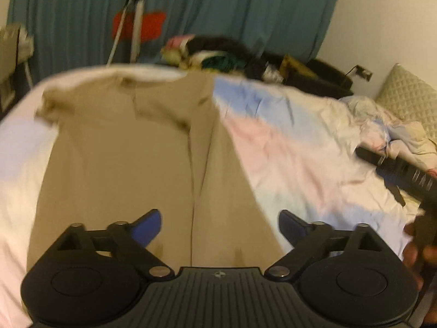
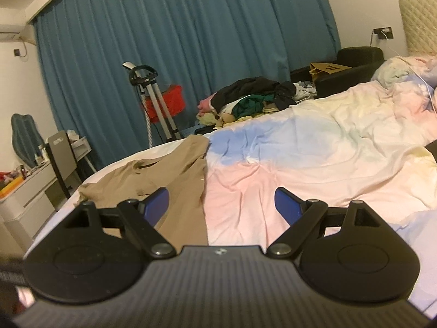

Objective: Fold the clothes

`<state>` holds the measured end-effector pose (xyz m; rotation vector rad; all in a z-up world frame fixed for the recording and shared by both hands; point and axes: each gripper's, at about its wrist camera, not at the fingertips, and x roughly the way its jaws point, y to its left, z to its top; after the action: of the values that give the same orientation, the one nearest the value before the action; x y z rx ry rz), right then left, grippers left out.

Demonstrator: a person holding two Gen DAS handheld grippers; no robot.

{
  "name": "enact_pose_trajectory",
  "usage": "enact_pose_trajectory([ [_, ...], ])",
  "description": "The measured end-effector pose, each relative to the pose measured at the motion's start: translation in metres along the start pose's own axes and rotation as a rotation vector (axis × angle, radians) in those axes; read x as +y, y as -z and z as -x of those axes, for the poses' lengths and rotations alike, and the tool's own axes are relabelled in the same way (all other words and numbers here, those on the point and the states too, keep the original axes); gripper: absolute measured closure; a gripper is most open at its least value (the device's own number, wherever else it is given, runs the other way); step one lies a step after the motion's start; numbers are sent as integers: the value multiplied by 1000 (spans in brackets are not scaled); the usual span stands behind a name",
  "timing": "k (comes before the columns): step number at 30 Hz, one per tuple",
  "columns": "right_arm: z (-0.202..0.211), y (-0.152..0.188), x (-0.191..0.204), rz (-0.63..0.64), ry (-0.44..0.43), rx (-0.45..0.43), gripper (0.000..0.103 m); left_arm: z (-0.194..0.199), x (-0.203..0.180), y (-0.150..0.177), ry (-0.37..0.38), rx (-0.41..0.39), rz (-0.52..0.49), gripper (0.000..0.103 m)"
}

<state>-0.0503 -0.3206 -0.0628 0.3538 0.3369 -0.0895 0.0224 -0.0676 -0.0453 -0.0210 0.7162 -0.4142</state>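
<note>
Both jaws wide apart, empty, tan shirt [image 1: 123,164] blurred, hem hidden behind left gripper [image 1: 220,228]

A plain tan shirt [image 2: 153,183] lies on a duvet [image 2: 314,158] blotched pastel pink, blue and cream — teal curtains [image 2: 191,41] behind, a red tub [image 2: 166,104], blue-padded black grippers.

Left wrist view: looks forward and down from close above the flat tan cotton T-shirt [image 1: 131,164], which fills the middle of the frame; image blurred. Right wrist view: sits farther back and lower, looking level across the pastel tie-dye duvet [image 2: 314,150] toward the teal pleated curtain [image 2: 191,41]. Both views share the shirt, duvet, curtain and the dark heap of clothes [image 2: 254,95].
</note>
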Motion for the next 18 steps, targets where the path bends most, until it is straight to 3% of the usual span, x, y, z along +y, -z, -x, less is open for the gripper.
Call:
enact_pose_trajectory([
  [5, -1, 6, 11, 24, -17, -3, 17, -1, -8, 4, -20, -108, -62, 0],
  [11, -6, 16, 36, 96, -15, 4, 17, 18, 17, 10, -42, -149, -32, 0],
  [18, -37, 30, 61, 152, -16, 133, 17, 46, 51, 10, -42, -201, -20, 0],
])
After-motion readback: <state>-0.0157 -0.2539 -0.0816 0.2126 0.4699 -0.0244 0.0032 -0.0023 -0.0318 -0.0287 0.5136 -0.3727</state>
